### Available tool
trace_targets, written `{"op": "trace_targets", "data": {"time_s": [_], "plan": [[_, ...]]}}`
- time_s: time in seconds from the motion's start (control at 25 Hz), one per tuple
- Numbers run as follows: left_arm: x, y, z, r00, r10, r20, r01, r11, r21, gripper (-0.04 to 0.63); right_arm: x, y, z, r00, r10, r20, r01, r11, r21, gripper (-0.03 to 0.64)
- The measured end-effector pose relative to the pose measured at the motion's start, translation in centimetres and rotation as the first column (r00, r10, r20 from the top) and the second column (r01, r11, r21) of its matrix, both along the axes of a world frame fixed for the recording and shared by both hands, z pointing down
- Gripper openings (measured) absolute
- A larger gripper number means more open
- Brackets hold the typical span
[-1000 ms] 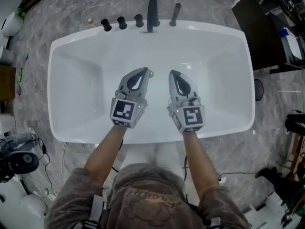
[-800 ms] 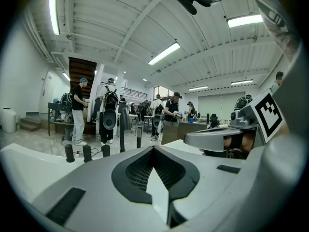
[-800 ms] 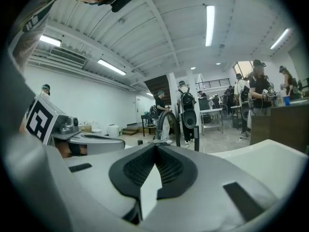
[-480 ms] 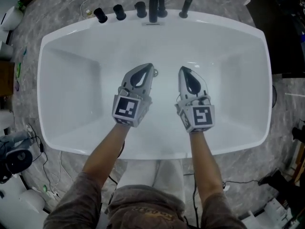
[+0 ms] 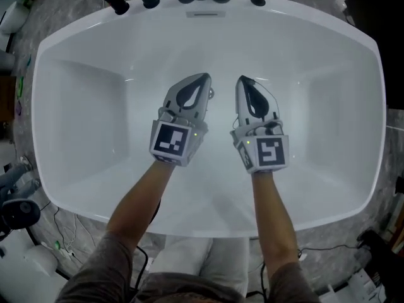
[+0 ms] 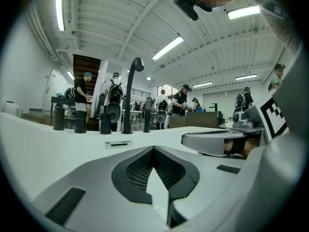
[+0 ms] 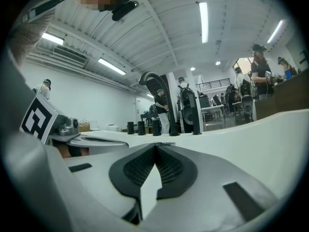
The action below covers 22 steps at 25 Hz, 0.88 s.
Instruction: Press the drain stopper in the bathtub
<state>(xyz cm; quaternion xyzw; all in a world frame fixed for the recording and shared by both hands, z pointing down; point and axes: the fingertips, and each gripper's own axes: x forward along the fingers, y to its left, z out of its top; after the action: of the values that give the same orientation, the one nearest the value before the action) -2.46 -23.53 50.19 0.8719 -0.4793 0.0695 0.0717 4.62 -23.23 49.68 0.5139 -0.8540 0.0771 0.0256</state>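
Both grippers have come lower into the bathtub; left gripper and right gripper are each pinched together, empty; drain stopper peeks just beside the left tip; likely hard, smooth metal, sprung; press its top centre, not grip.

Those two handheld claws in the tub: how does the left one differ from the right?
The left gripper leans rightward, its tip by the drain stopper; the right gripper leans slightly left, farther from it. Their cube markers show different patterns. Both have jaws together, holding nothing, inside the bathtub.
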Motion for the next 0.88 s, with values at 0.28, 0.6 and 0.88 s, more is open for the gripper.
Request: {"op": "trace_targets", "data": {"time_s": [0.28, 0.6, 0.88], "plan": [[0.0, -1.2, 5.4, 1.0, -0.02, -0.021, 0.02, 1.0, -0.005, 0.002, -1.2, -0.7, 5.5, 1.0, -0.02, 0.001, 0.02, 1.0, 0.0, 0.003], [-0.4, -1.7, 11.4, 1.0, -0.027, -0.01, 0.027, 1.0, -0.01, 0.002, -1.9, -1.1, 12.0, 1.0, -0.009, 0.011, 0.009, 1.0, -0.021, 0.003], [-1.0, -1.4, 16.1, 1.0, -0.029, 0.007, 0.029, 0.998, -0.049, 0.002, -2.2, -0.8, 15.9, 1.0, 0.003, 0.016, -0.002, 0.999, -0.038, 0.003]]}}
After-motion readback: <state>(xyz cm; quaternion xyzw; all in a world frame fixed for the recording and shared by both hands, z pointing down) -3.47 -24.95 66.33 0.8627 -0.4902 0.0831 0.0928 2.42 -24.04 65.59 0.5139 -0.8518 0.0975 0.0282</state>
